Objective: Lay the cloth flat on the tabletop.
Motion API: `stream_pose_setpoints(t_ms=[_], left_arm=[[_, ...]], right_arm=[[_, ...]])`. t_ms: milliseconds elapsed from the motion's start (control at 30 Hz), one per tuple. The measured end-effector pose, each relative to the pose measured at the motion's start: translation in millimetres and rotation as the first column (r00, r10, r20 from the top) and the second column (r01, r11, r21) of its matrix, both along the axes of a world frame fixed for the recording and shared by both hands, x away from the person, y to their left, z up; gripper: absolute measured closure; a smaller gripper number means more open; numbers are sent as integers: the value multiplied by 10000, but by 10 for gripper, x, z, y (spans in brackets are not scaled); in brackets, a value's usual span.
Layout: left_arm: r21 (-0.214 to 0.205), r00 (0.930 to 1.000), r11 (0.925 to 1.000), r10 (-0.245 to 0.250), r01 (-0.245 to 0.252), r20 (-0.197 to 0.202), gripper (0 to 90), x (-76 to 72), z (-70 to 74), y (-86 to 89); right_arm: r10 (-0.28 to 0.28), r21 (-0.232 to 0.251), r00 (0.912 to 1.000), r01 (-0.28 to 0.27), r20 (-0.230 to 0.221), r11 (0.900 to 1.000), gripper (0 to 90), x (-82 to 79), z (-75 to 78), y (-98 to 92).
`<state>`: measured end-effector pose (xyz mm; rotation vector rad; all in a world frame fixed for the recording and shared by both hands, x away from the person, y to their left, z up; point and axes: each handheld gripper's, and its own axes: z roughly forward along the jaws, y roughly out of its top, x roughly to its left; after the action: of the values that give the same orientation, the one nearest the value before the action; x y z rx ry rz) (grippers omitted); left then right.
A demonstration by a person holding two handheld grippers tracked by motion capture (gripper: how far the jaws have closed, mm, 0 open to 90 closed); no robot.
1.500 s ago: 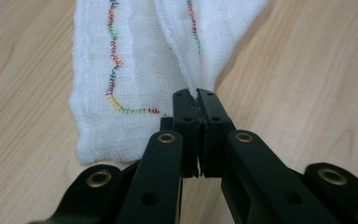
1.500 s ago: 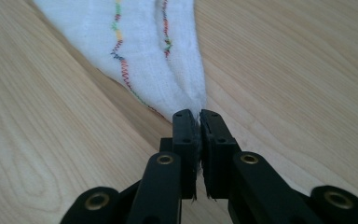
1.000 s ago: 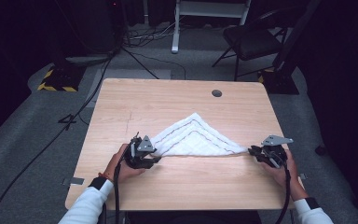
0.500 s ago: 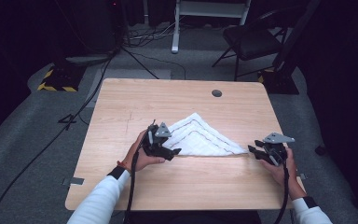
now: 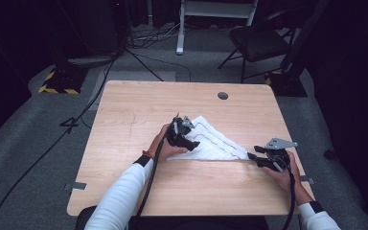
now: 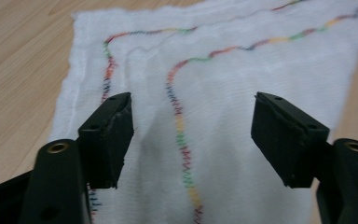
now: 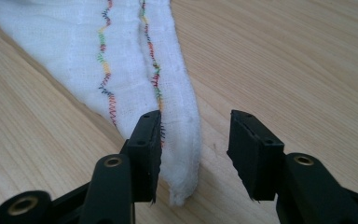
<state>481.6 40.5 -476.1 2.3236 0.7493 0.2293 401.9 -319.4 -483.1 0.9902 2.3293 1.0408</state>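
Observation:
A white cloth (image 5: 218, 143) with wavy multicolour stitching lies folded in the middle of the wooden table (image 5: 124, 143), tapering to a point at the right. My left gripper (image 5: 188, 139) hovers over the cloth's left part. In the left gripper view the left gripper (image 6: 191, 102) is open, with the stitched cloth (image 6: 223, 70) flat beneath the jaws. My right gripper (image 5: 253, 157) sits at the cloth's right tip. In the right gripper view the right gripper (image 7: 196, 121) is open, and the cloth's narrow end (image 7: 182, 154) lies between the jaws, close to the left one.
A round cable hole (image 5: 223, 95) sits near the table's far edge. Bare wood surrounds the cloth on all sides. Beyond the table are a dark chair (image 5: 261, 40), a white stand (image 5: 179, 28) and cables on the grey floor.
My left gripper has moved right and away from the person, from the cloth's left corner onto the cloth. The cloth's left corner came in with it, so the cloth spans less width. The right gripper stayed put.

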Motion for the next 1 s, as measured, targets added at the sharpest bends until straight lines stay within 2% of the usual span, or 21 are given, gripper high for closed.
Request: stream_pose_setpoints(t_ms=[33, 100, 200, 367, 400, 433, 500, 600, 633, 667, 700, 833, 900, 967, 1000], left_arm=[[-102, 9997, 9999, -19, 17, -226, 401, 29, -20, 0], [63, 9992, 10000, 61, -59, -384, 465, 59, -56, 1], [-8, 9977, 9998, -193, 193, -649, 596, 70, -83, 41], [-175, 9979, 9989, -445, 437, -480, 781, 56, -69, 87], [-175, 9979, 9989, -445, 437, -480, 794, 56, -69, 87], [-53, 9978, 9980, -638, 637, -205, 805, 26, -31, 91], [-12, 9963, 9964, -853, 853, 46, 812, -28, 36, 98], [12, 9922, 9929, -1187, 1187, 384, 815, -139, 128, 118], [12, 9922, 9929, -1187, 1187, 384, 813, -139, 128, 118], [-94, 9891, 9904, -1372, 1379, 538, 809, -213, 176, 130], [-31, 9884, 9901, -1399, 1403, 592, 802, -242, 195, 131], [150, 9775, 9834, -1815, 1810, 1075, 809, -399, 277, 110], [106, 9728, 9796, -2005, 2007, 1158, 796, -464, 315, 92], [240, 9638, 9722, -2340, 2329, 1276, 831, -532, 330, 64], [240, 9638, 9722, -2340, 2329, 1276, 835, -532, 330, 64]], right_arm=[[24, 5, 10000, -24, -56, 10000, 537, 2, -8, 3], [132, 54, 9997, -131, -185, 9999, 530, 5, -23, 7], [215, 7, 9996, -215, -179, 9998, 525, 0, -26, 9], [151, -80, 9998, -152, -95, 9999, 515, 3, -22, -11], [151, -80, 9998, -152, -95, 9999, 515, 3, -22, -11], [84, -169, 10000, -84, 5, 9998, 514, 4, -18, -27], [-61, -146, 9999, 63, 112, 9999, 514, 4, -8, -49], [-289, 147, 9994, 286, 184, 9995, 508, 9, 12, -103], [-322, 234, 9993, 318, 186, 9992, 507, 13, 14, -118], [-380, 208, 9991, 376, 180, 9991, 505, 16, 16, -130], [-444, 211, 9989, 440, 175, 9988, 504, 20, 13, -135], [-532, 47, 9985, 532, 129, 9986, 504, 28, 5, -118], [-505, -34, 9987, 505, 113, 9987, 505, 33, 2, -105], [-504, -100, 9987, 505, 103, 9987, 506, 34, -1, -89], [-484, -121, 9988, 486, 105, 9987, 507, 35, -2, -87]])
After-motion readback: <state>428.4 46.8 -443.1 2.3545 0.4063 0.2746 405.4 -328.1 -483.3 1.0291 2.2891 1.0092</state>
